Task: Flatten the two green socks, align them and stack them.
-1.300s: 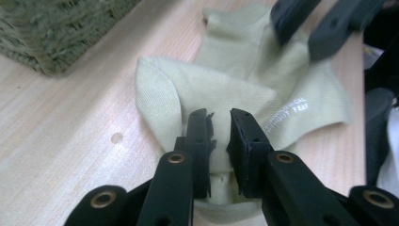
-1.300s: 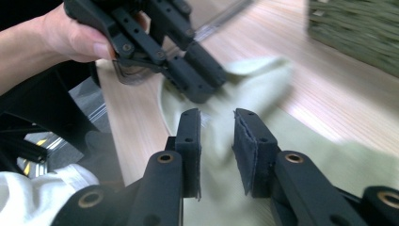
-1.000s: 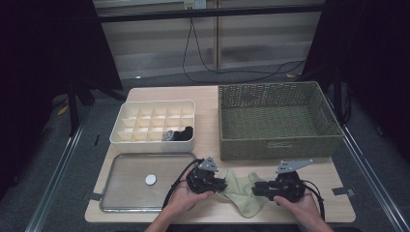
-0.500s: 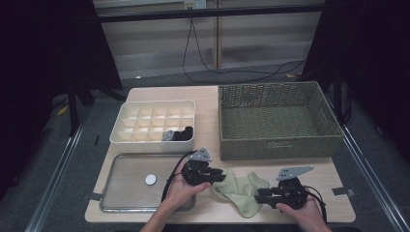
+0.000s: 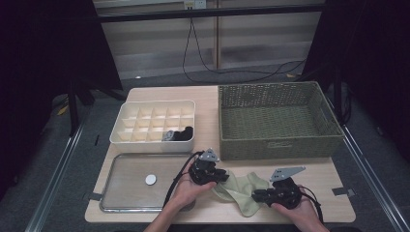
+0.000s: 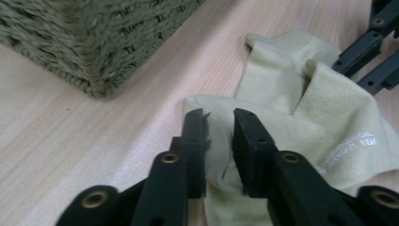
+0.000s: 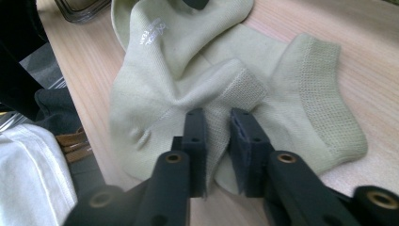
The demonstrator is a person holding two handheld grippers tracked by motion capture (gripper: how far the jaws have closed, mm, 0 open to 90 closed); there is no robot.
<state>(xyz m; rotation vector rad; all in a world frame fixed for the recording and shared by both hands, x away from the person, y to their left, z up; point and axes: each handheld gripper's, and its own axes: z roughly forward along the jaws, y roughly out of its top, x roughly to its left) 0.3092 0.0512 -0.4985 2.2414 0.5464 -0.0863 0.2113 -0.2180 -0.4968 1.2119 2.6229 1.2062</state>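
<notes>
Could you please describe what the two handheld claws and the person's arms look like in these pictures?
Both claws, the left claw and the right claw, are black, each with two flat, blocky jaws joined by arms with brass-coloured rivets. A grey three-cornered plate sits on top of each, and a black cable trails from each. The forearms are bare, with no sleeves in sight.

Pale green sock [image 5: 240, 189], olive woven basket [image 5: 275, 118], black tongs [image 5: 222, 177].
</notes>
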